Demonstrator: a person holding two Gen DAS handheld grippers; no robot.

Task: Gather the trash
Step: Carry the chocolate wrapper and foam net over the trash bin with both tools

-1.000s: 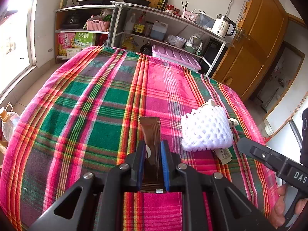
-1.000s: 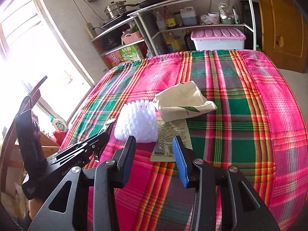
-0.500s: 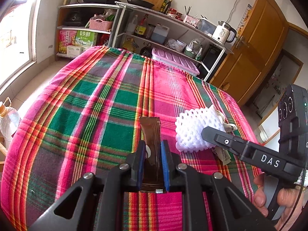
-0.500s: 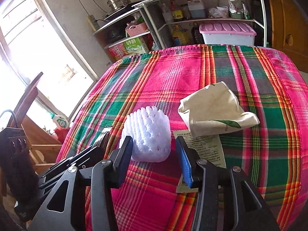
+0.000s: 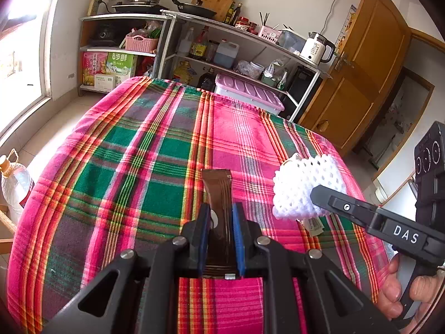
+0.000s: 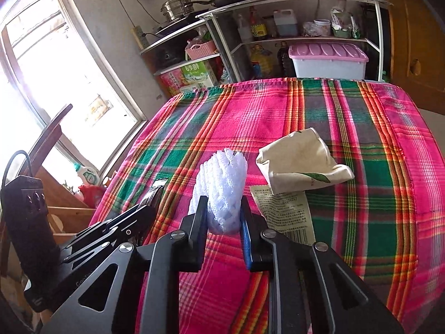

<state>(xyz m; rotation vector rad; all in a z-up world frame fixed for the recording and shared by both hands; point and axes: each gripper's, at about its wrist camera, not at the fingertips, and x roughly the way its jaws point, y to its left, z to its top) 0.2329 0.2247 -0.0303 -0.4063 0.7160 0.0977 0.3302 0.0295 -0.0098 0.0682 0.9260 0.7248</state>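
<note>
Right hand-held gripper (image 6: 224,217) closing on white foam net (image 6: 222,192), pads now squeezing it; a second ago stood wide and empty. Left hand-held gripper (image 5: 221,222) clamped on brown wrapper (image 5: 218,192), unchanged. Beyond on worktop (image 6: 361,111): printed label (image 6: 283,211), crumpled paper bag (image 6: 297,164), not yet collected.

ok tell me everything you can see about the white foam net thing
The white foam net is a soft, open-mesh fruit sleeve, looking like expanded foam, bunched into a ribbed lump. It stands between the fingers of the right gripper, whose jaws are closing and squeezing its lower part. Its base sits at the plaid tablecloth, just left of a printed label and a crumpled cream paper bag.
</note>
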